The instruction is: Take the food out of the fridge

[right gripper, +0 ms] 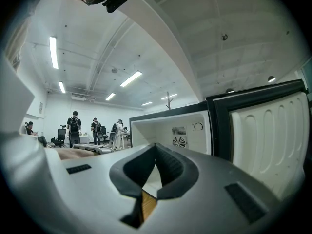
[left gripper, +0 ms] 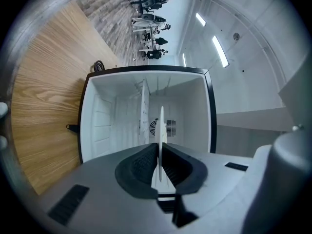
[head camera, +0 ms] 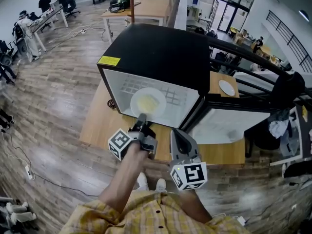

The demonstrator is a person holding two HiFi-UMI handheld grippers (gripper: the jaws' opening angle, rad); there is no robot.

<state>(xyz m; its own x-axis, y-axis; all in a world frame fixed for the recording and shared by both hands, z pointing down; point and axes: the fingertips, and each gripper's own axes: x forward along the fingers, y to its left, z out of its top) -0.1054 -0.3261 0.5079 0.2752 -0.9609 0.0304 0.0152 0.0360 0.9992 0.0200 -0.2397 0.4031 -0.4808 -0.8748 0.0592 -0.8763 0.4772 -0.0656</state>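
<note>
A white plate (head camera: 148, 103) with pale yellow food on it hangs at the mouth of the open black mini fridge (head camera: 161, 52). My left gripper (head camera: 142, 117) is shut on the plate's near rim. In the left gripper view the plate (left gripper: 160, 130) shows edge-on between the pads, with the white fridge interior (left gripper: 117, 116) behind it. My right gripper (head camera: 174, 133) hovers beside the left one in front of the fridge, shut with nothing in it. In the right gripper view the right gripper (right gripper: 156, 151) points level at the fridge opening (right gripper: 168, 130).
The fridge stands on a wooden table (head camera: 97, 126). Its door (head camera: 224, 123) swings open to the right and fills the right side of the right gripper view as a white door liner (right gripper: 270, 135). A second white plate (head camera: 226, 87) lies on the table behind the door. Desks and people are far off.
</note>
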